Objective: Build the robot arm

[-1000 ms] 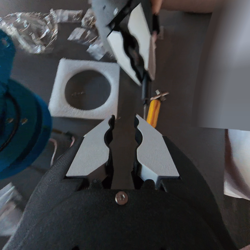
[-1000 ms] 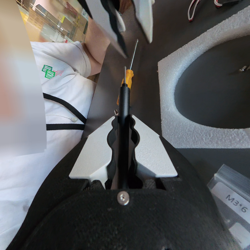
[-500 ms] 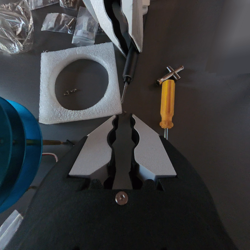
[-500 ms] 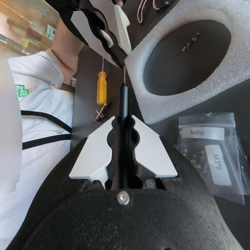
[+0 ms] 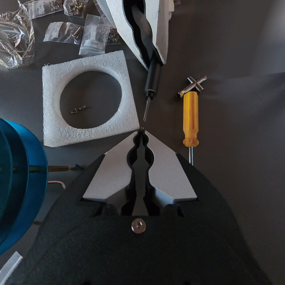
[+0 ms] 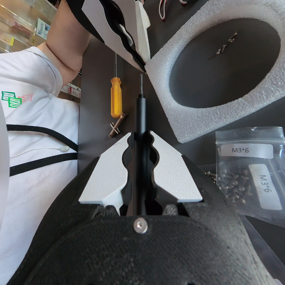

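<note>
My left gripper has its tips pinched together on a tiny screw, beside the near right corner of a white foam square with a round hole. Three small screws lie inside the hole. My right gripper is shut on a black screwdriver. In the left wrist view the right gripper comes in from above. The screwdriver's tip points at the pinched screw, a short gap away. In the right wrist view my left gripper shows at the top.
A yellow-handled screwdriver and a metal cross wrench lie to the right on the dark table. A blue round part stands at the left. Clear bags of screws lie behind the foam. A person in a white shirt sits close by. Across from one pair of fingers to the other is roughly 9 centimeters.
My left gripper has closed from open until its tips pinch the tiny screw. The right gripper has swung the black screwdriver so its tip points at my left fingertips.
</note>
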